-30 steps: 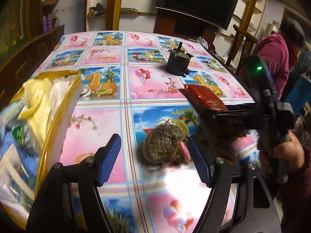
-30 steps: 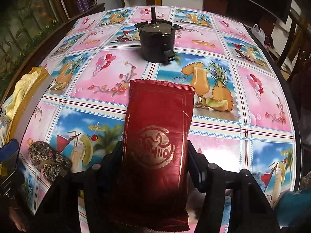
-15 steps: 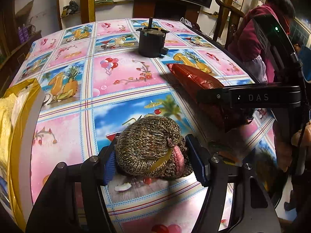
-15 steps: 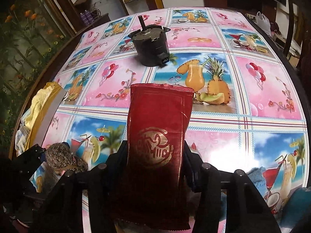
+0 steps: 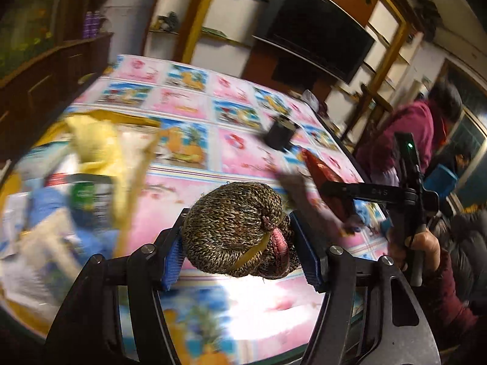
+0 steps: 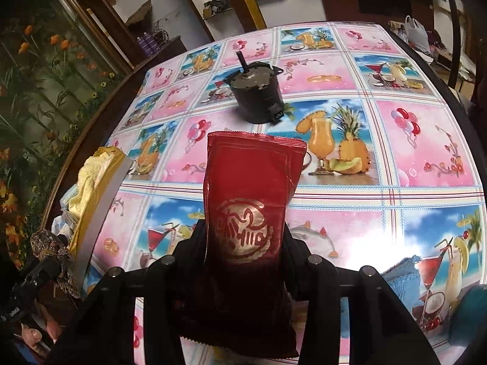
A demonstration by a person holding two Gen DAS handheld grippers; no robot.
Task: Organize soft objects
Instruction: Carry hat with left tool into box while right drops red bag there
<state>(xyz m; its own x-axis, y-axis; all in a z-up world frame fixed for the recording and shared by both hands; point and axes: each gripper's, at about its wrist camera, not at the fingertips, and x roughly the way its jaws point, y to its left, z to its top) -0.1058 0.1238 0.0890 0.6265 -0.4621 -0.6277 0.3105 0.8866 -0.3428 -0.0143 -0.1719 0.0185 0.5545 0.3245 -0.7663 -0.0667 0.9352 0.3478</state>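
Above tablecloth (image 6: 411, 140): left tongs (image 5: 240, 240) clamp knit bundle (image 5: 234, 231); right-wrist view shows right tongs (image 6: 243, 261) pinching red pouch (image 6: 249, 213).

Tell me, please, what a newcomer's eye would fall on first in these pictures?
Probably the brown knitted bundle, clamped between the left gripper fingers and filling the middle of its view. Next, the shiny red packet pinched upright in the right gripper, above the bright tablecloth printed with drinks and pineapples. Behind the packet stands a small black motor, and a yellow-rimmed bin of soft things sits at the table's left edge.
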